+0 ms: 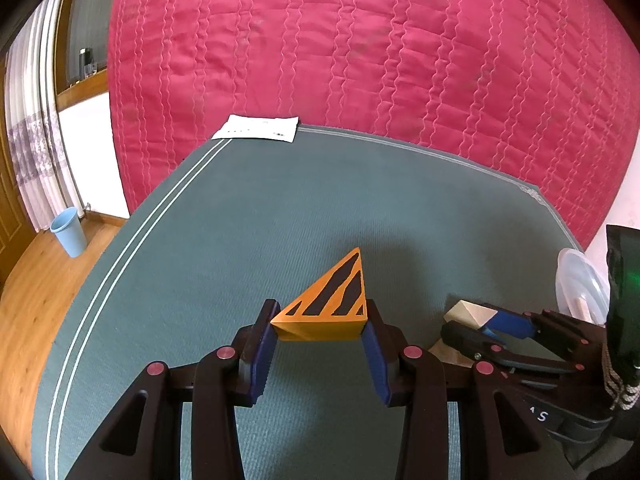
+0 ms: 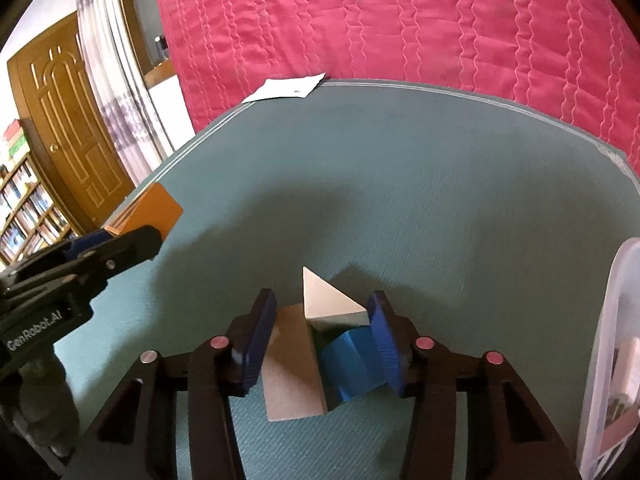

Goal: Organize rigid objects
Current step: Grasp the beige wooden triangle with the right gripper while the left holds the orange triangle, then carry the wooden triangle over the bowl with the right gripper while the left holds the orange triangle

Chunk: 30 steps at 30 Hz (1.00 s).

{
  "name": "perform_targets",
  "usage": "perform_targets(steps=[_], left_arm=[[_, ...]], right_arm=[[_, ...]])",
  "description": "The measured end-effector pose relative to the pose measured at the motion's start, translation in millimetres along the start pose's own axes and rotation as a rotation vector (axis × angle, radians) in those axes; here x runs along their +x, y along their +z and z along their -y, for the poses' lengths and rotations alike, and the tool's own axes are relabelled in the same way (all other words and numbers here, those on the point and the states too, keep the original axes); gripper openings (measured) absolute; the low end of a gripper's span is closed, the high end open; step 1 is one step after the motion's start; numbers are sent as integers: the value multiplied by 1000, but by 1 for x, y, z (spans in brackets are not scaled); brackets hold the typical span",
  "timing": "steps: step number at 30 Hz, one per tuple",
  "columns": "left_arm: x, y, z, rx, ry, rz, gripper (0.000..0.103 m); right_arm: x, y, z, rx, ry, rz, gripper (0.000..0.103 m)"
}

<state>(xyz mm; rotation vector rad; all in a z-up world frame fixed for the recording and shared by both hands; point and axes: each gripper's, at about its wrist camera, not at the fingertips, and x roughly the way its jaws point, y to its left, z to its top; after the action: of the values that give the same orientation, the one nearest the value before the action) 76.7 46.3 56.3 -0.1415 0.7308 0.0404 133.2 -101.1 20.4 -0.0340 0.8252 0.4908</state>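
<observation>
Here, an orange wedge with black stripes (image 1: pixel 332 300) is clamped between the blue pads of the left gripper (image 1: pixel 322 322), above a green mat (image 1: pixel 280 208). To its right, the right gripper (image 2: pixel 320 318) straddles a small cluster of blocks on the mat: a pale triangular block (image 2: pixel 326 298), a tan block (image 2: pixel 292 364) and a blue block (image 2: pixel 352 360). Its jaws appear to touch the outer blocks, though a firm grip cannot be confirmed. A clear plastic container (image 2: pixel 608 360) stands at the mat's right edge; a white paper (image 1: pixel 258 128) lies at the far edge, against a pink quilt (image 1: pixel 360 48).
</observation>
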Motion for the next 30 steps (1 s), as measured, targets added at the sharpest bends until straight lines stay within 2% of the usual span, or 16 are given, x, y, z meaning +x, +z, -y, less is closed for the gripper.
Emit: perform_targets(steps=[9, 17, 30], left_arm=[[-1, -1, 1, 6, -3, 3, 43], [-1, -2, 2, 14, -12, 3, 43], [-4, -4, 4, 25, -27, 14, 43]], right_arm=[[2, 2, 2, 49, -8, 25, 35], [-9, -3, 2, 77, -11, 48, 30], [-53, -20, 6, 141, 2, 122, 30]])
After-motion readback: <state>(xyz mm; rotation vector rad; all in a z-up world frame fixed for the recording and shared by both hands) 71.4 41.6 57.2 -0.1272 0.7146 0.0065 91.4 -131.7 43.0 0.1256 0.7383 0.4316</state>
